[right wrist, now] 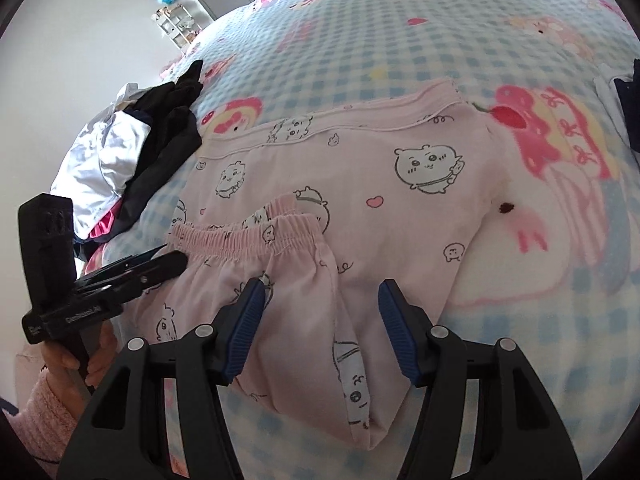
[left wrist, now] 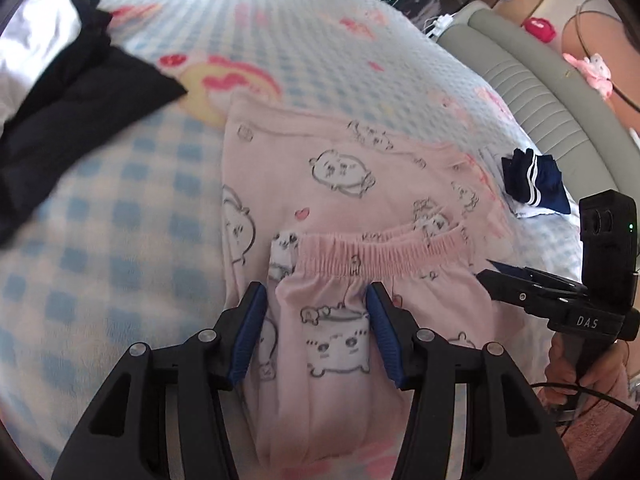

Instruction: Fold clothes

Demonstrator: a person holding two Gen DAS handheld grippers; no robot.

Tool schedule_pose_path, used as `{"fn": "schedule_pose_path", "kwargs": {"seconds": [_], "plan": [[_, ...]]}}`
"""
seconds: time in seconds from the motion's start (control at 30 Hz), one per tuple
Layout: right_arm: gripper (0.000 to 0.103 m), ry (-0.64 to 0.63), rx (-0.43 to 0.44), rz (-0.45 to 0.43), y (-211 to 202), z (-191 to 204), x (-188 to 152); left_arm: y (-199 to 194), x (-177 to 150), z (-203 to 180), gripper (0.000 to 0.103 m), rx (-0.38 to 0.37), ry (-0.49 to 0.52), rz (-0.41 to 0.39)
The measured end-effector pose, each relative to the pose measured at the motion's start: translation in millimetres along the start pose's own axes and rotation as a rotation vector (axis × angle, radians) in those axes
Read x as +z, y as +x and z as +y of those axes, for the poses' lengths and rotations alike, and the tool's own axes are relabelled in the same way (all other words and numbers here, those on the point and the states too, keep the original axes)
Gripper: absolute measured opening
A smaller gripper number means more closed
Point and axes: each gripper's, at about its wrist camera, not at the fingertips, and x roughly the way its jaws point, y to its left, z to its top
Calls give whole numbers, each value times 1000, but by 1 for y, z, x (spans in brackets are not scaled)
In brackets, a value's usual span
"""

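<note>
Pyjama trousers, pink with cartoon animal prints, lie spread on the blue-checked blanket in your left wrist view, their gathered elastic waistband folded over onto the legs and facing you. Your left gripper hangs over the near fold with its blue pads standing apart, pink cloth showing between them but neither pad pressing on it: it is released. To the right your right gripper reaches in toward the waistband's end, gripped by your hand. A dark garment pile sits at the far left of the blanket, and navy socks with white stripes lie near the grey padded bed edge.

From your right wrist view, the same trousers stretch across the bed, hem bands away from you. Your right gripper hovers above the folded part, jaws spread wide and empty of any grip. Your left gripper comes in from the left beside the waistband; whether its tips touch the cloth you cannot tell here. The mixed black and white clothes heap lies at the blanket's left margin.
</note>
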Motion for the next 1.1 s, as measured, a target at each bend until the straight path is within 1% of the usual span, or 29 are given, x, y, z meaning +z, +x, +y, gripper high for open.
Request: {"fn": "schedule_pose_path", "kwargs": {"seconds": [0.07, 0.1, 0.13, 0.2, 0.23, 0.27, 0.3, 0.33, 0.4, 0.47, 0.57, 0.67, 0.73, 0.77, 0.8, 0.83, 0.87, 0.9, 0.93, 0.97, 1.0, 1.03, 1.07, 1.1], "plan": [[61, -26, -10, 8, 1, 3, -5, -13, -4, 0, 50, -37, -39, -27], [61, -32, 2, 14, 0, 4, -8, -17, -7, -1, 46, -66, -50, -31], [61, -38, 14, 20, 0, 5, -10, -18, -9, -4, 43, -67, -36, -25], [54, -52, 41, 33, 0, 9, -15, -16, -11, -7, 30, -56, -25, -13], [51, -62, 56, 40, 0, 12, -17, -15, -11, -7, 26, -43, -28, -7], [41, -80, 56, 36, 0, 16, -18, -13, -12, -7, 20, -31, -30, -1], [18, -93, 29, 5, -4, 20, -18, -15, -8, -4, 18, -61, -81, 7], [12, -102, -6, -37, -9, 23, -17, -17, -5, 0, 17, -91, -132, 15], [10, -120, -39, -96, -20, 29, -12, -32, 7, -4, 14, -130, -143, -33], [8, -141, -39, -130, -29, 35, -3, -43, 24, -13, 13, -135, -101, -78], [7, -151, -26, -181, -42, 39, 20, -57, 52, -25, 13, -141, -38, -144], [7, -135, -15, -246, -55, 38, 46, -51, 85, -23, 14, -135, -23, -161], [10, -86, -8, -278, -51, 27, 64, -38, 100, -19, 15, -112, -21, -179], [14, -63, -9, -286, -45, 20, 72, -22, 105, -12, 19, -73, -33, -165], [22, -34, -20, -275, -34, 10, 77, -6, 109, -5, 28, -34, -45, -150], [27, -1, -36, -255, -21, 0, 82, 10, 109, 4, 32, -5, -69, -107], [32, 44, -39, -206, -6, -12, 84, 26, 109, 13, 34, 24, -93, -63], [32, 95, -34, -141, 9, -24, 86, 42, 109, 22, 34, 53, -118, -20], [32, 124, -19, -114, 14, -32, 84, 36, 106, 25, 34, 34, -132, -38], [32, 142, 3, -106, 13, -38, 81, 30, 102, 28, 36, 15, -147, -56], [37, 146, 15, -118, 7, -40, 76, 14, 94, 30, 50, -1, -167, -107], [43, 142, 22, -141, -2, -41, 70, -2, 86, 32, 60, -17, -187, -158], [56, 149, 32, -156, -11, -43, 64, -18, 77, 35, 74, -33, -207, -210], [67, 161, 43, -167, -20, -45, 56, -26, 68, 39, 78, -40, -241, -218]]}}
